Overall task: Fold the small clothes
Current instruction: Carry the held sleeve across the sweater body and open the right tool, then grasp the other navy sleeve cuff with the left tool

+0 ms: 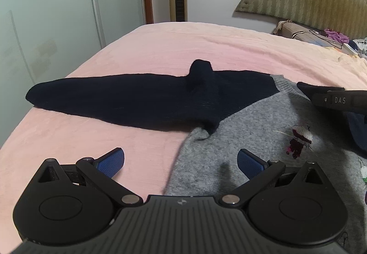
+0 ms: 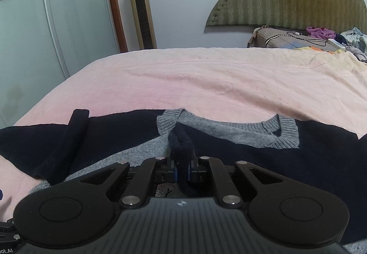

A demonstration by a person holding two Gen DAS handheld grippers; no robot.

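A small grey sweater [image 1: 252, 139] with navy sleeves lies flat on the pink bed [image 1: 183, 47], collar [image 2: 263, 132] toward the far edge. The right gripper [image 2: 182, 172] has its jaws clamped on a fold of navy cuff, held over the sweater's chest just below the collar, so the sleeve fold looks to be in hand. The left sleeve [image 1: 126, 100] lies stretched straight out from the sweater, cuff farthest away. The left gripper [image 1: 181, 162] hovers over the sweater's near left edge, jaws spread wide and holding nothing. Next, I'd guess, the right lays its cuff down flat and lets go, and the left goes out for the outstretched sleeve.
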